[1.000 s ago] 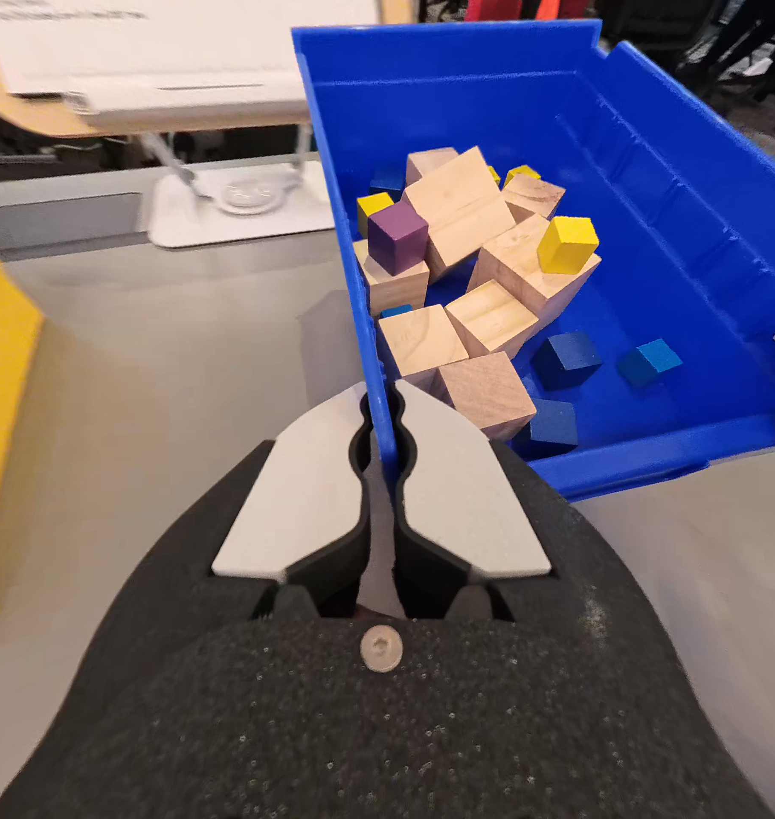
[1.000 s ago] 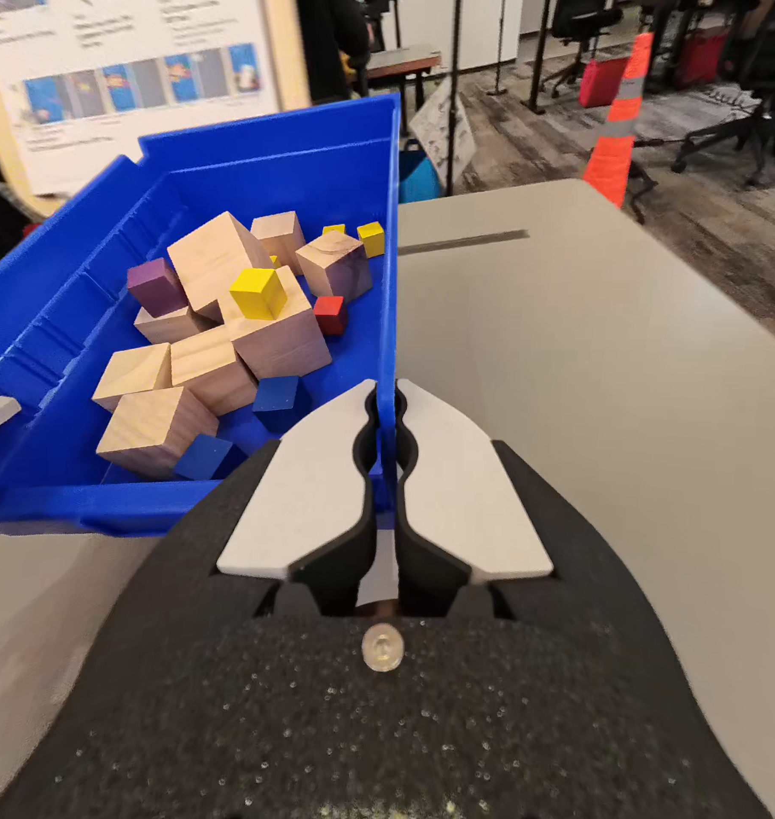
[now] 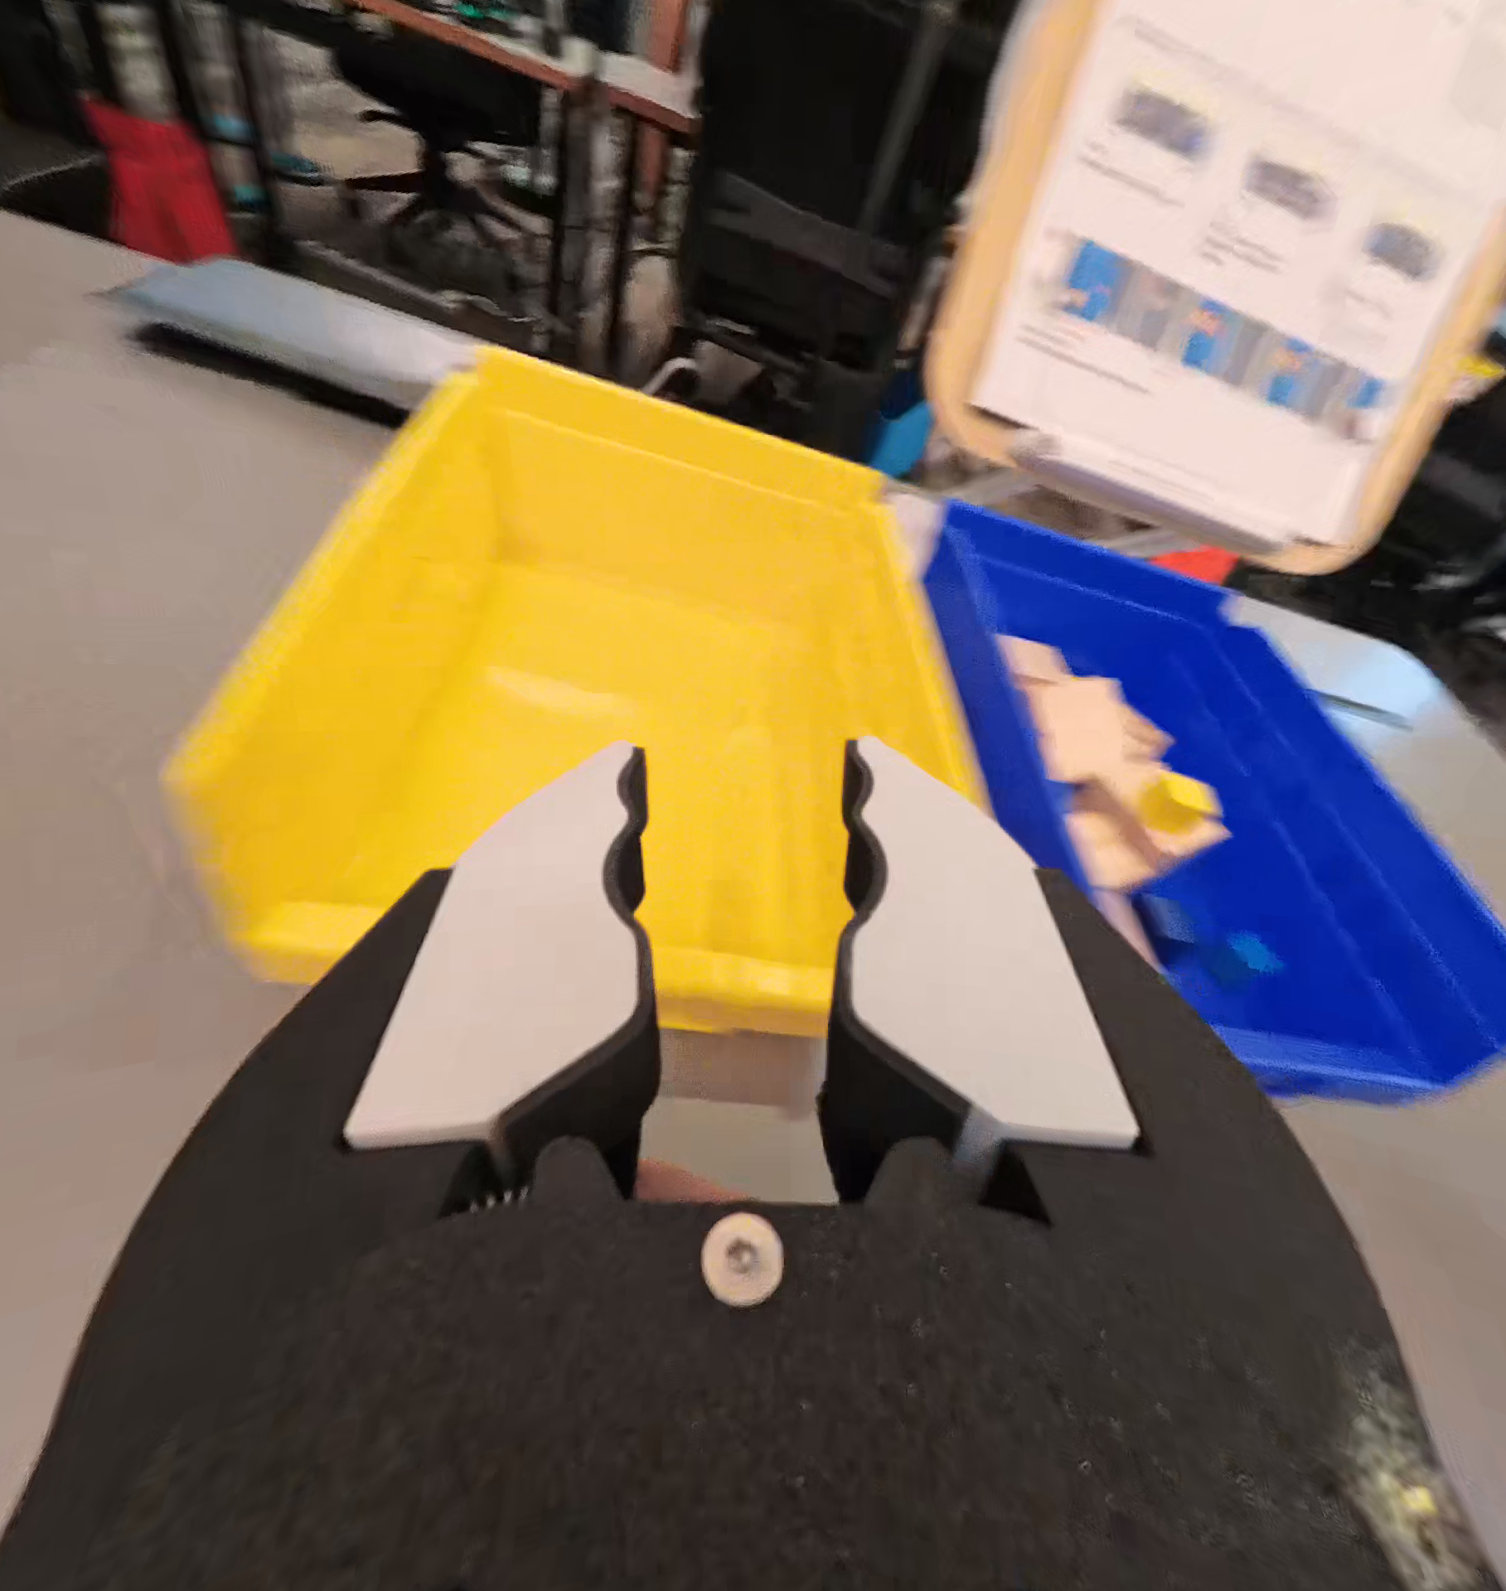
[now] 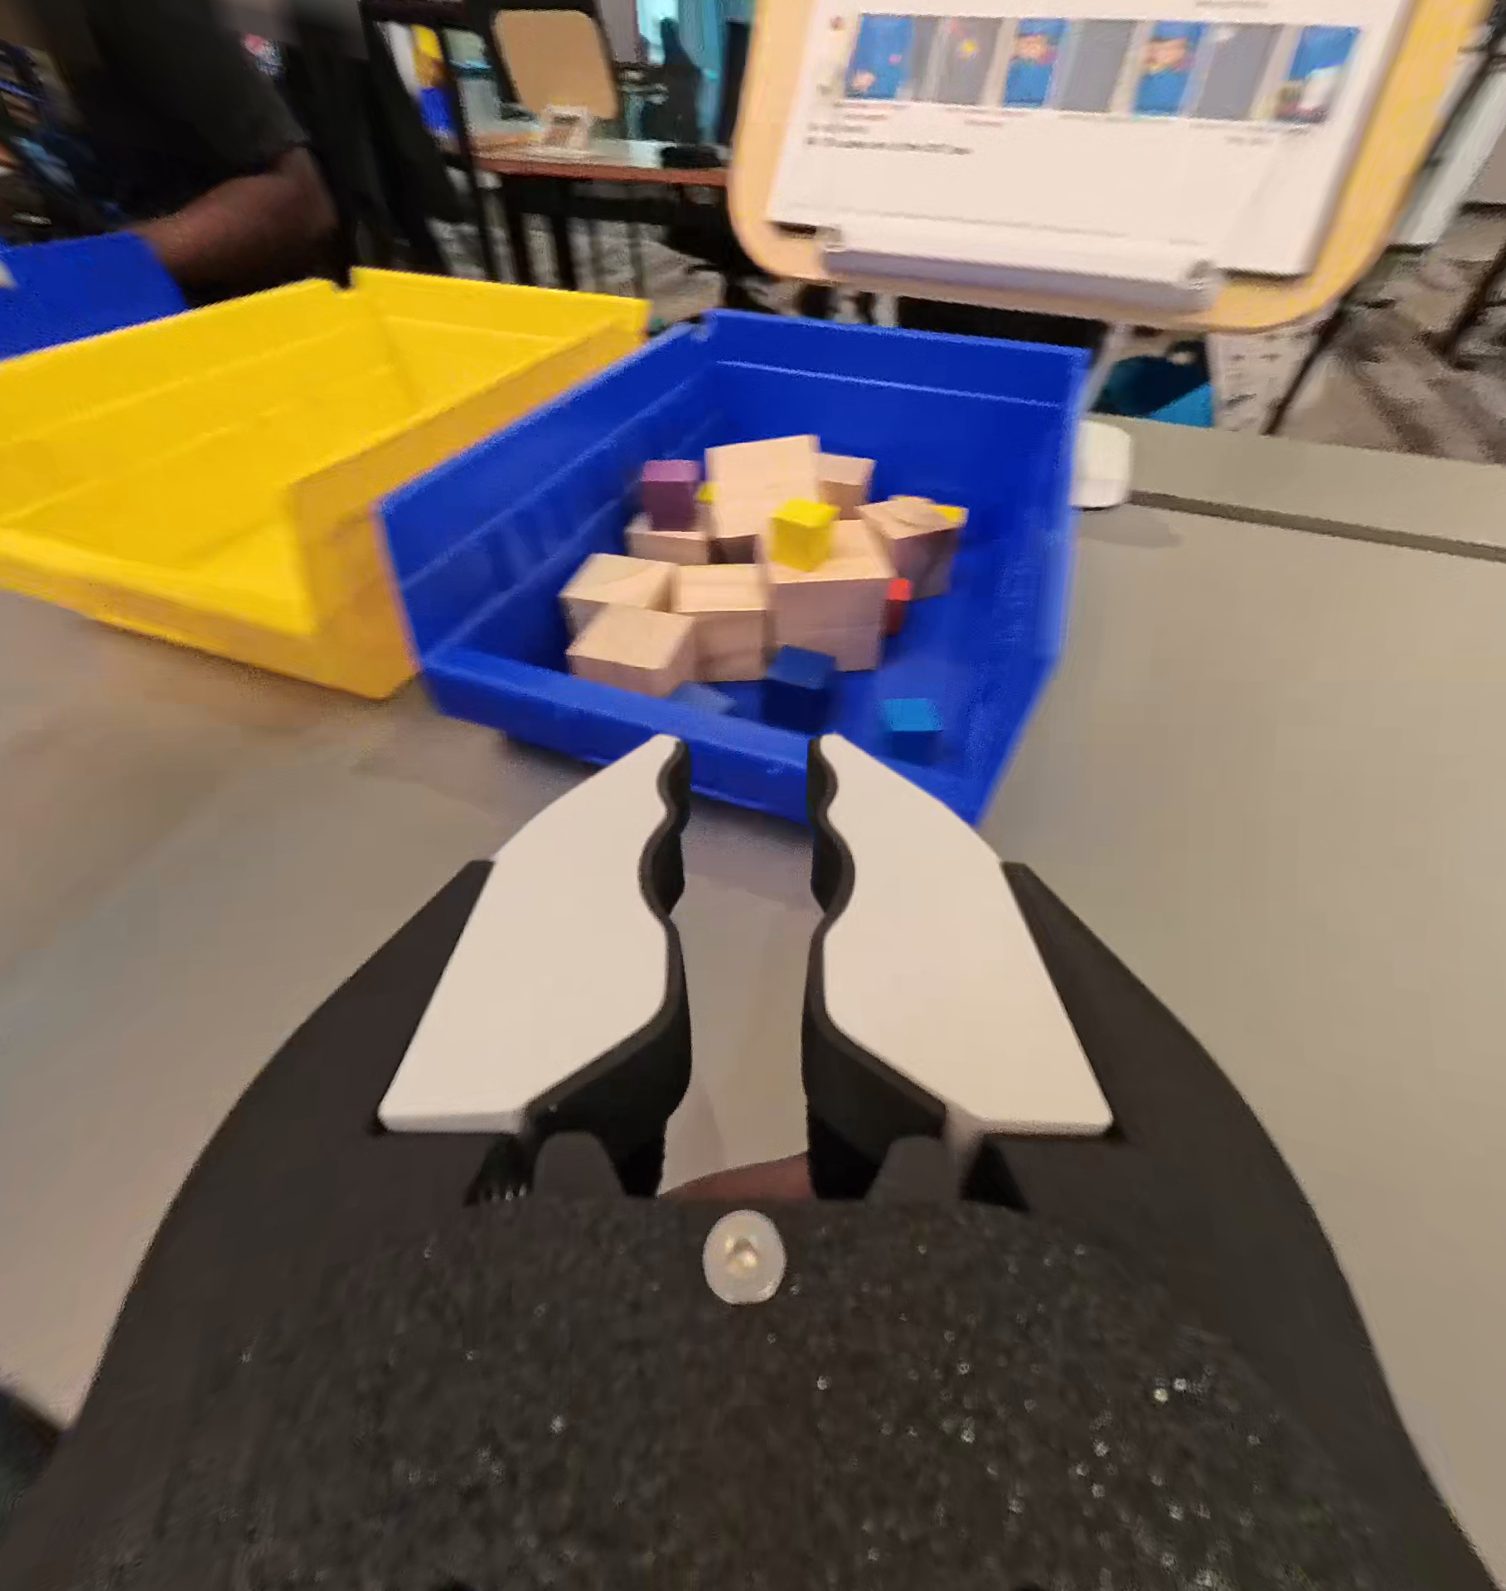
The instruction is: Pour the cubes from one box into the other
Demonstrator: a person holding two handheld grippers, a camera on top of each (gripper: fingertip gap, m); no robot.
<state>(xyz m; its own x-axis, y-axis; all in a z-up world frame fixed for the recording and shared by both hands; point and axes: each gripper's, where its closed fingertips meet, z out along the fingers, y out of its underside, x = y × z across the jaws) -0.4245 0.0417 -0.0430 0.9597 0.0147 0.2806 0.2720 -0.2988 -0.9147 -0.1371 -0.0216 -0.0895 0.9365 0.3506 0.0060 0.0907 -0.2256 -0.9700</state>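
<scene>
Cubes (image 4: 758, 568) fill blue box (image 4: 508, 551) beside bare yellow box (image 4: 172, 482); each hand-held gripper gapes, holding nothing.

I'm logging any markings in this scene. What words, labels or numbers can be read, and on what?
Only the sheet on the clipboard behind the blue box carries print; I do not repeat writing.
Yellow box, cubes, left gripper, right gripper: no markings visible.

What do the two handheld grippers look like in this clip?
Both match. The left gripper and right gripper each have a black, grainy-textured body, two light grey fingers with wavy black inner pads, and one silver screw centred behind them. No cables or sleeves show.
</scene>
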